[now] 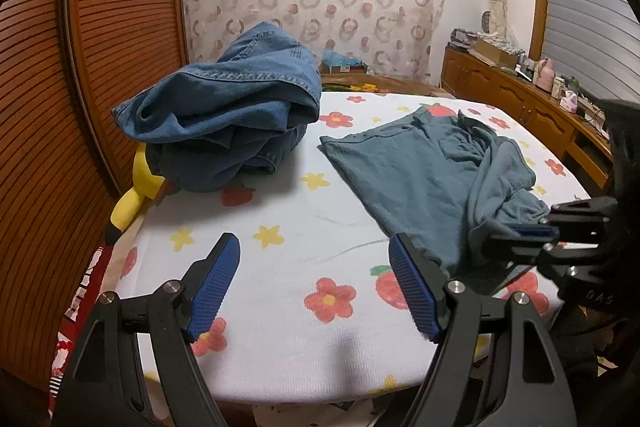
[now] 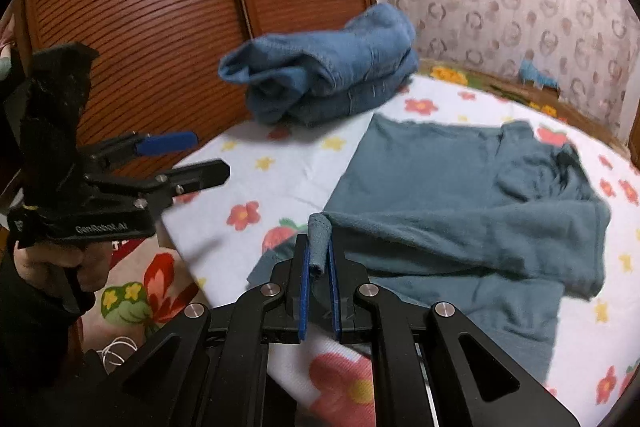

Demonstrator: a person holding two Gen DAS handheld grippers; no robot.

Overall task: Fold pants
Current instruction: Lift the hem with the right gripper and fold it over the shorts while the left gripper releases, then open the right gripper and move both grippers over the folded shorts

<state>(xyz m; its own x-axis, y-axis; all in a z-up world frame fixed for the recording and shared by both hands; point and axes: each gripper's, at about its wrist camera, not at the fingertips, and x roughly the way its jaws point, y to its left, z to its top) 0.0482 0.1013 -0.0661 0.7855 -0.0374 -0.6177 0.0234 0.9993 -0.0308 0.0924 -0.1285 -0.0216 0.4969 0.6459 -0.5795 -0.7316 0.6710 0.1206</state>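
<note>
Jaws of the left gripper (image 1: 314, 283) stand wide apart over the flowered sheet (image 1: 280, 307), holding nothing. Right gripper (image 2: 319, 269), jaws nearly together, pinches a bunched edge of the teal pants (image 2: 440, 195), which lie partly folded on the sheet. Crumpled denim (image 1: 232, 107) sits behind, well apart.

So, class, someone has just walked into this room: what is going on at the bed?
A person holds a two-finger tool in each hand over a flower-print bedsheet. The right tool is shut on a bunched edge of the teal-grey pants, which lie partly folded on the sheet. The left tool is open and holds nothing, beside the pants. A pile of blue denim jeans sits further back.
</note>
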